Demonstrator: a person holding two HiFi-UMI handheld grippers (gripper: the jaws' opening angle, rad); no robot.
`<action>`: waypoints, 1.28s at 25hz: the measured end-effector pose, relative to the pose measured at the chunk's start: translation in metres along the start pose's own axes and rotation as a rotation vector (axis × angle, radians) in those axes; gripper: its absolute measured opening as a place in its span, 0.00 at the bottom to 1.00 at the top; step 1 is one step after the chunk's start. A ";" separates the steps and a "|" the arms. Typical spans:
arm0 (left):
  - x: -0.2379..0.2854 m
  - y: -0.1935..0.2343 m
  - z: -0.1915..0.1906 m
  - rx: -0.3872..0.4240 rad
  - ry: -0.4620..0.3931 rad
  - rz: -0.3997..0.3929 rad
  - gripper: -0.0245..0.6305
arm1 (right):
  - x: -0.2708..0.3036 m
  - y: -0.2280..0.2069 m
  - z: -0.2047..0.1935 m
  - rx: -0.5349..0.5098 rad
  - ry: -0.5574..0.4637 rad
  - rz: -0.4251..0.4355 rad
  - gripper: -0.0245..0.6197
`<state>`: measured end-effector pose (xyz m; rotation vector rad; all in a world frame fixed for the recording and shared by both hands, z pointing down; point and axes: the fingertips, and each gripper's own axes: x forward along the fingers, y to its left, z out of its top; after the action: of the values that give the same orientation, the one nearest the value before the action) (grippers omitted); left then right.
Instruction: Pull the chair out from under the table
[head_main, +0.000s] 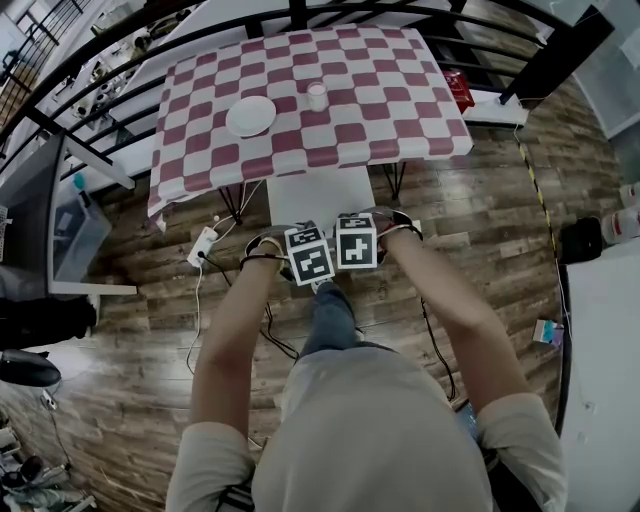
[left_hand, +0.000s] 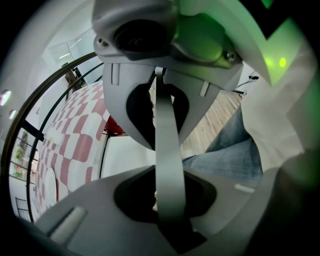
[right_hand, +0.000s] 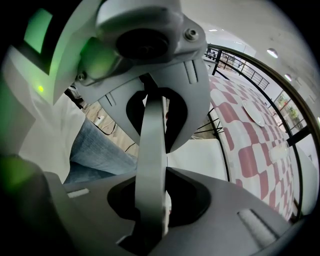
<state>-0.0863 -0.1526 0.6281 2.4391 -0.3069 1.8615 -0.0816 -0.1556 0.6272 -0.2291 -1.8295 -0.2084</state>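
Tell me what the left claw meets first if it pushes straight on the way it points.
The chair back, which the left claw clamps between its jaws; beyond it probably the white seat, depth unclear.

Head overhead — claw views share table (head_main: 380, 110).
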 end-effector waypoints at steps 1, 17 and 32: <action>0.000 -0.002 0.000 0.002 -0.001 0.000 0.16 | 0.000 0.003 0.000 0.002 -0.001 0.000 0.15; -0.005 -0.049 0.001 0.016 -0.002 -0.008 0.16 | -0.001 0.049 0.004 0.020 -0.002 0.005 0.15; -0.008 -0.092 0.003 0.010 -0.005 -0.003 0.16 | -0.001 0.092 0.007 0.019 0.001 0.012 0.15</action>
<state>-0.0679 -0.0618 0.6270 2.4498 -0.2951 1.8607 -0.0633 -0.0649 0.6265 -0.2271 -1.8278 -0.1826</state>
